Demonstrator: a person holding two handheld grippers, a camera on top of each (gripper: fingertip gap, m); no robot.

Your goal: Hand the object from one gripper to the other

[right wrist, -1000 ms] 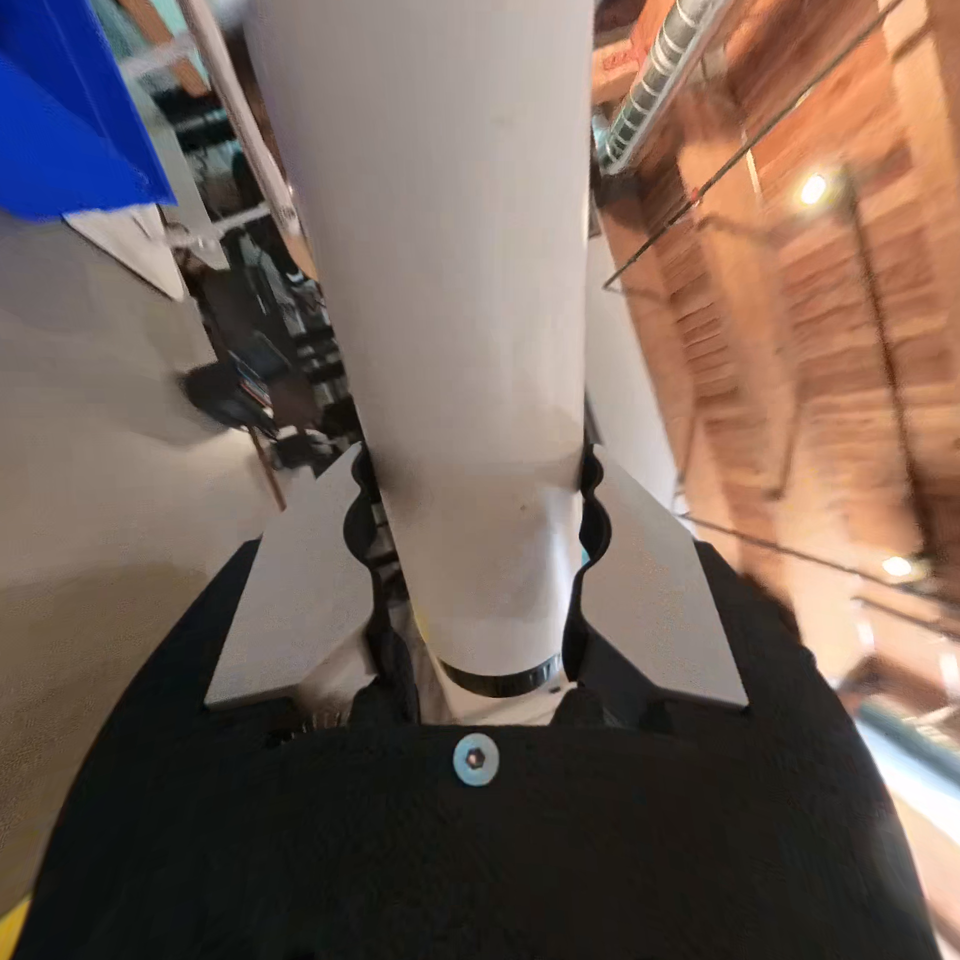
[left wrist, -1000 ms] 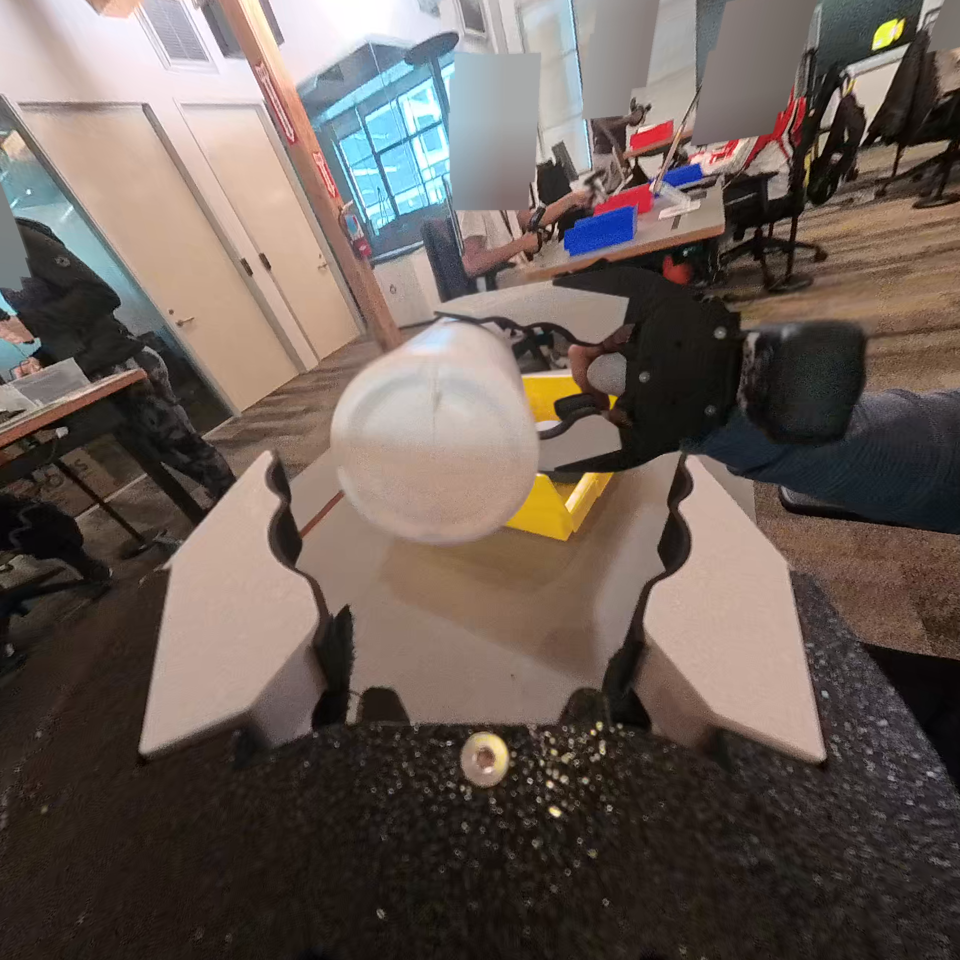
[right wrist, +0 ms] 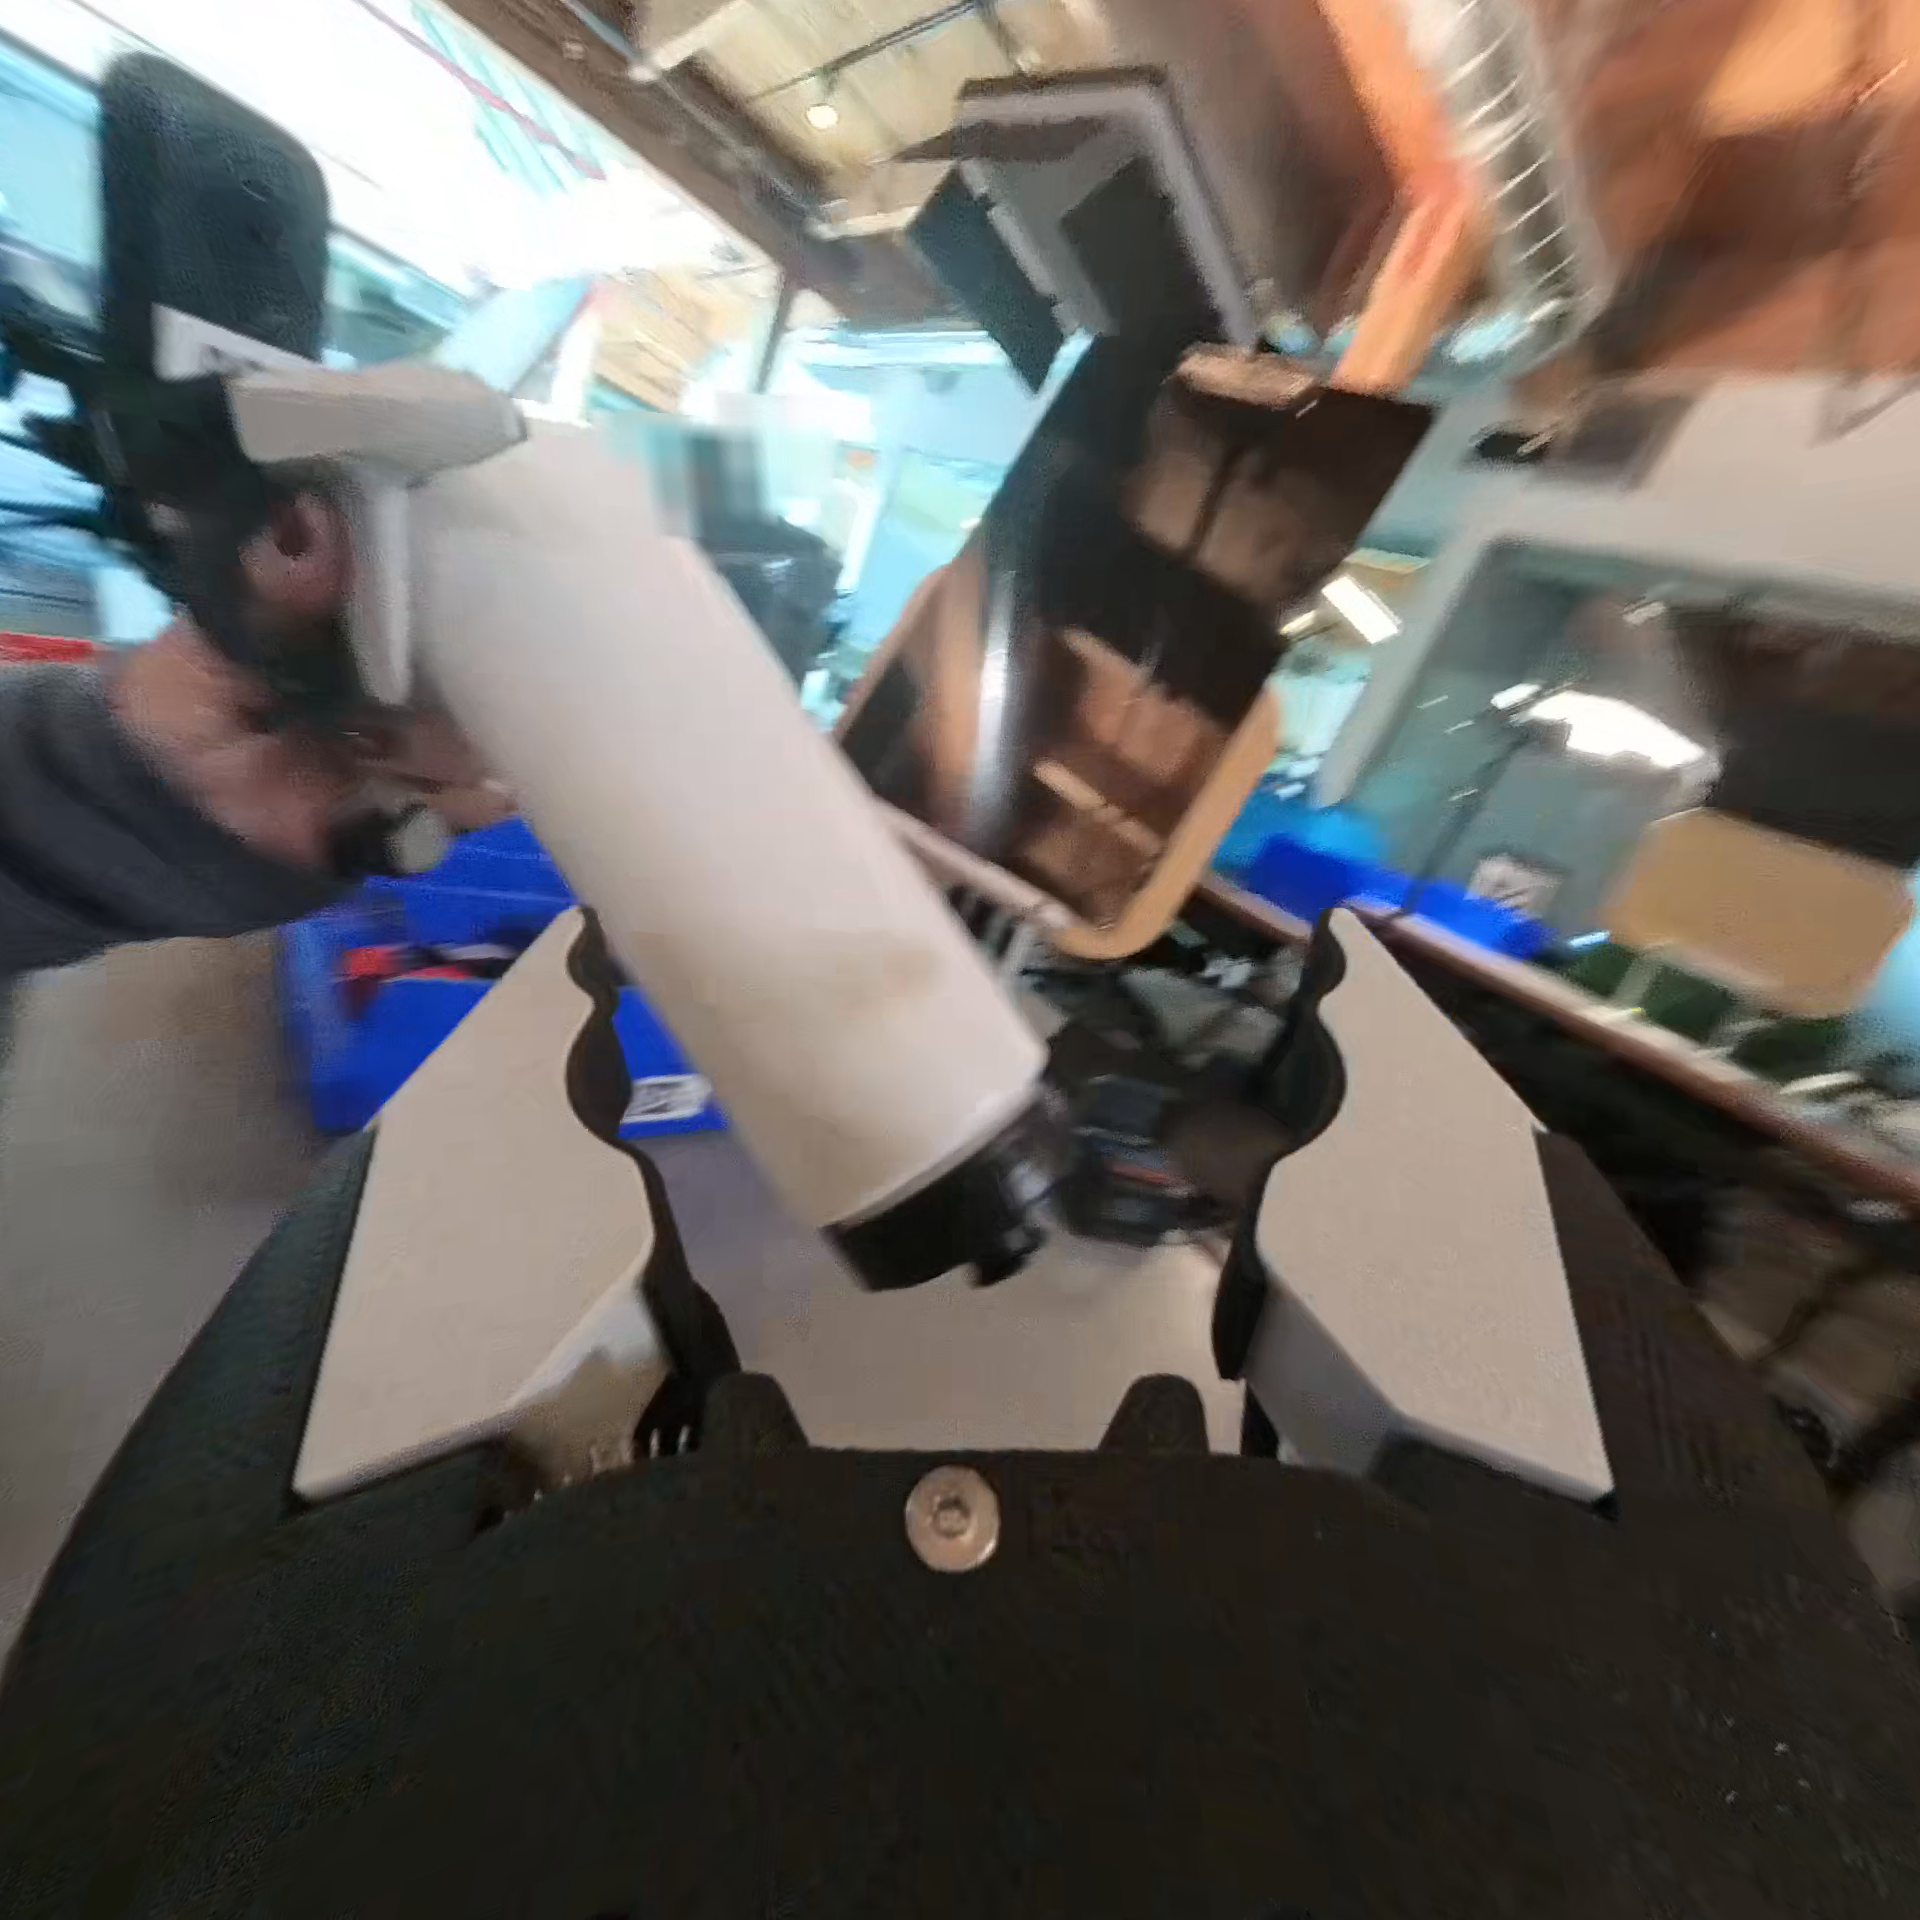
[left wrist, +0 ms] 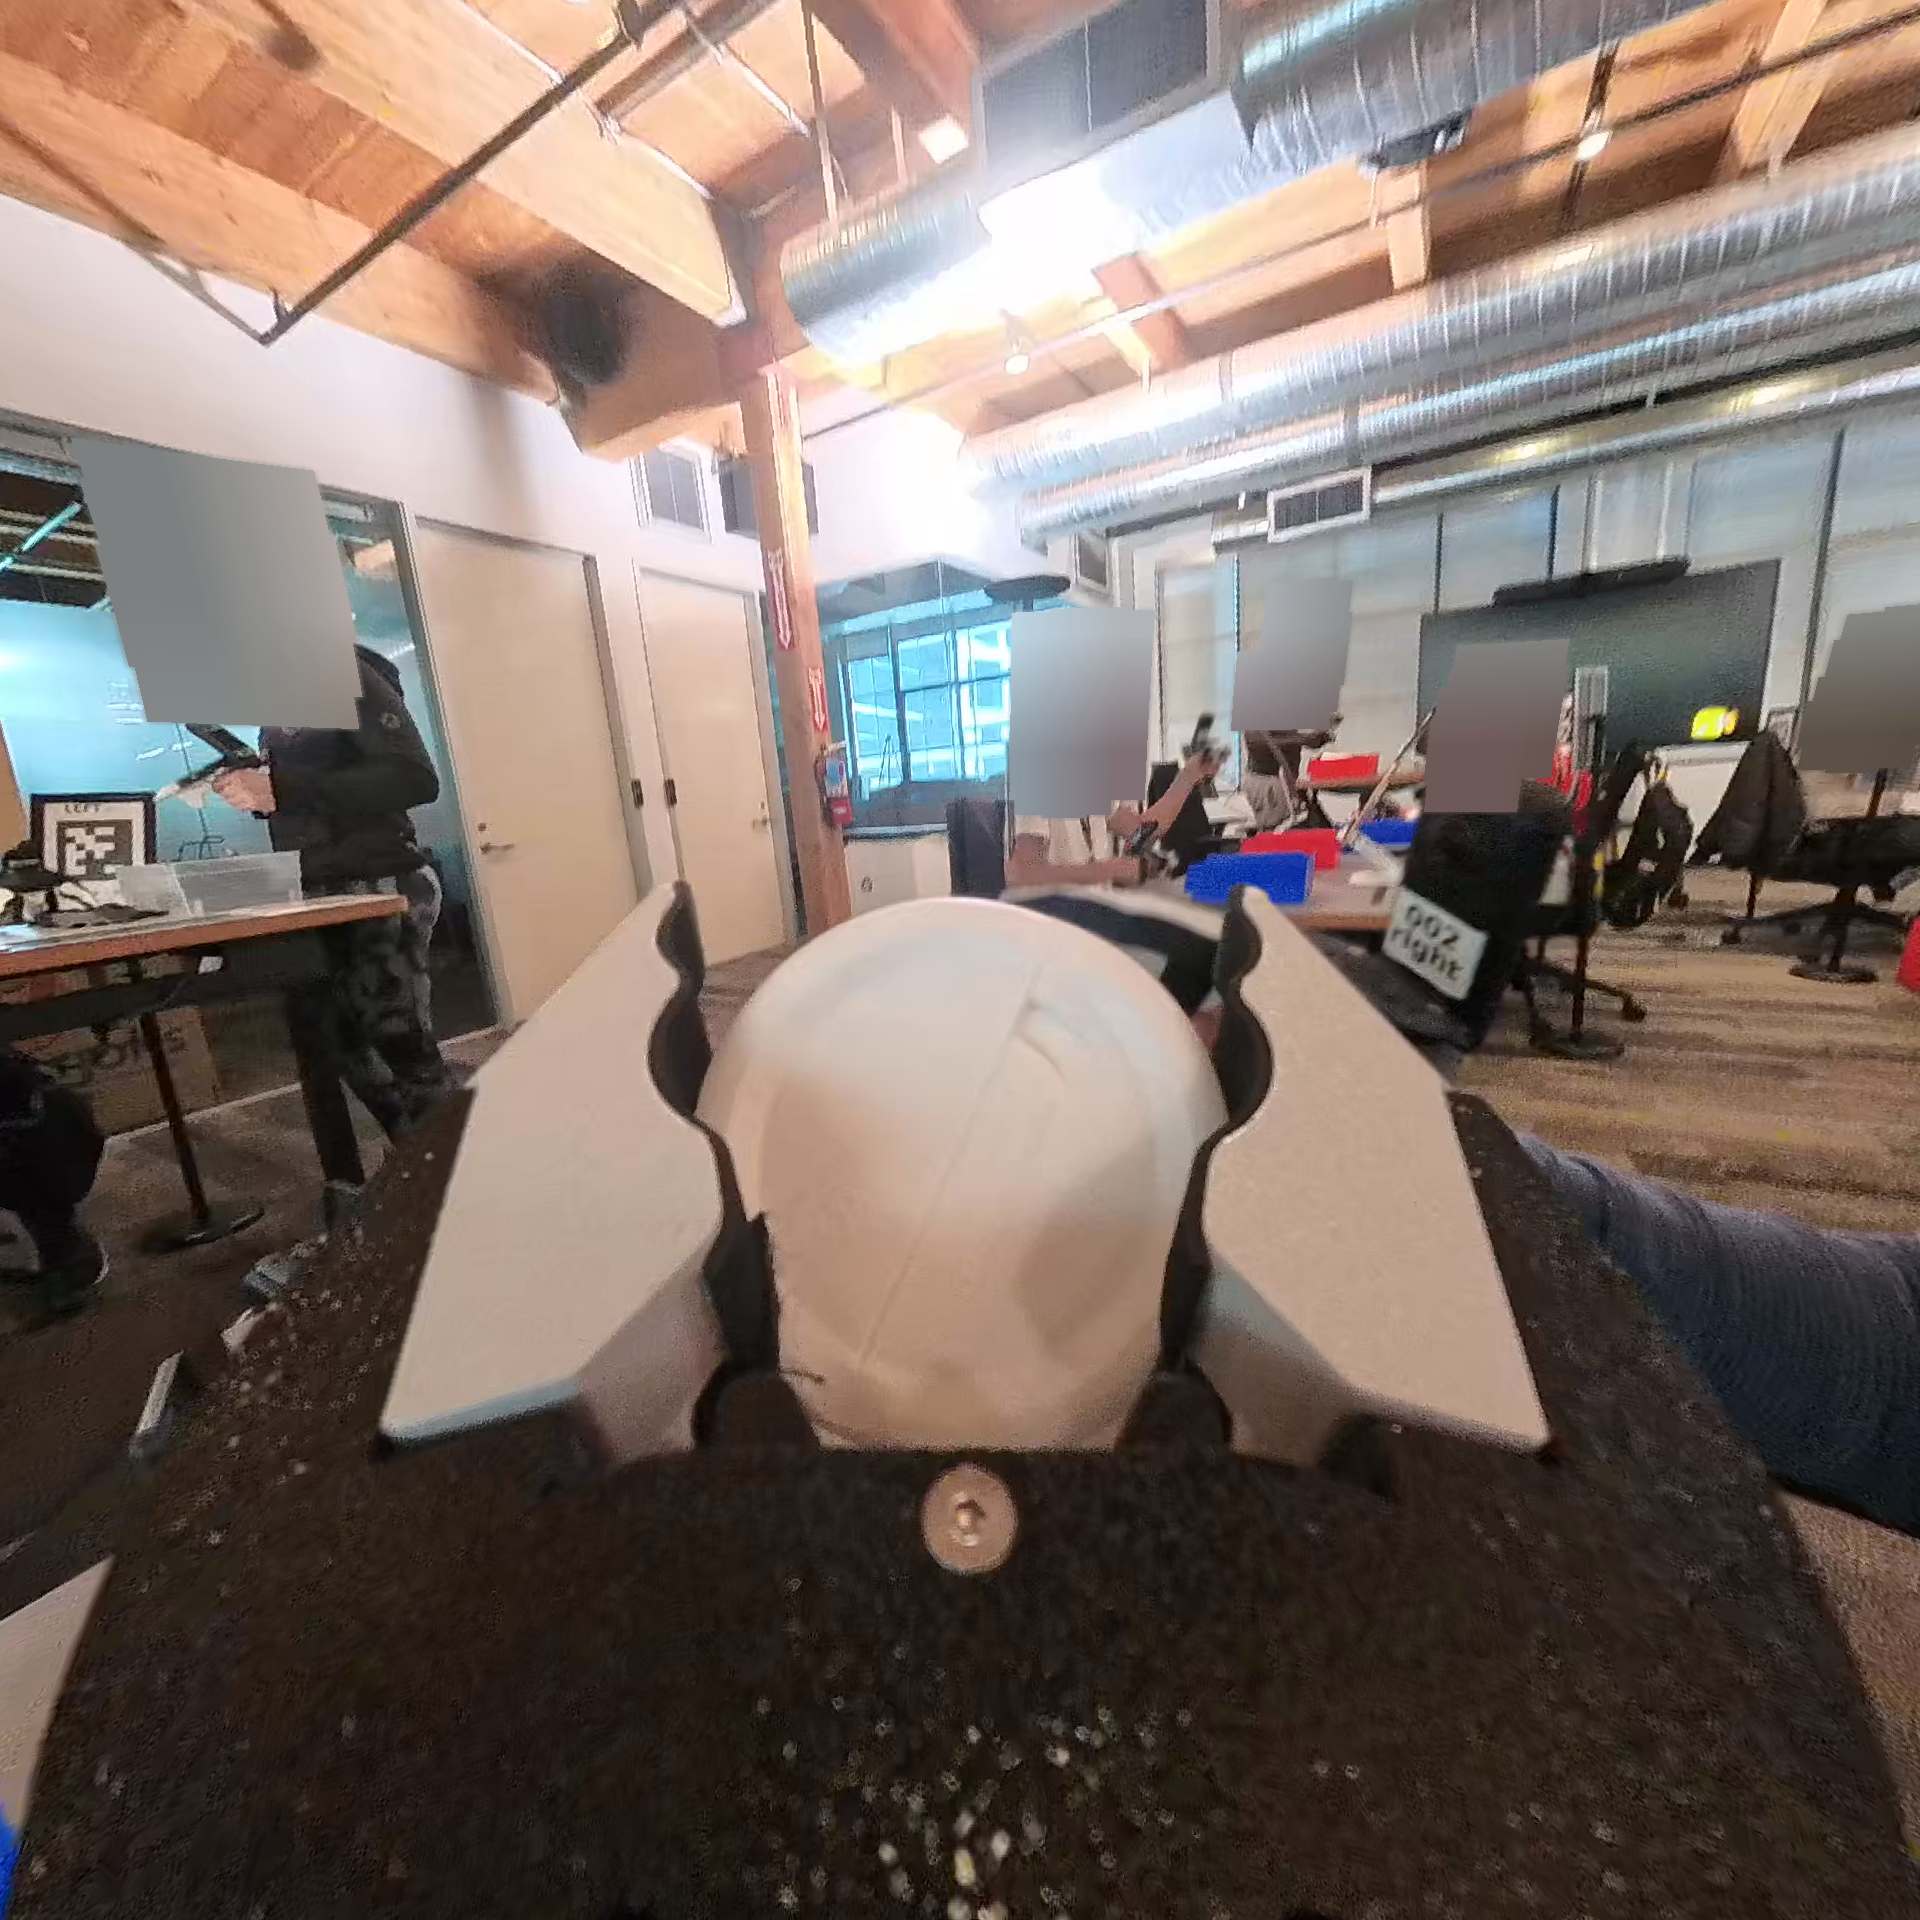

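Left wrist view shows the left gripper (left wrist: 961, 1164) clamped on the white bottle's (left wrist: 961, 1174) base end; its long axis runs straight away from that gripper, capped end reaching the right gripper (right wrist: 951, 1122), whose fingers stand wide and empty around it.

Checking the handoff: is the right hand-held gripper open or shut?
Open. Its fingers stand wide apart, clear of the white bottle, which the left hand-held gripper clamps.
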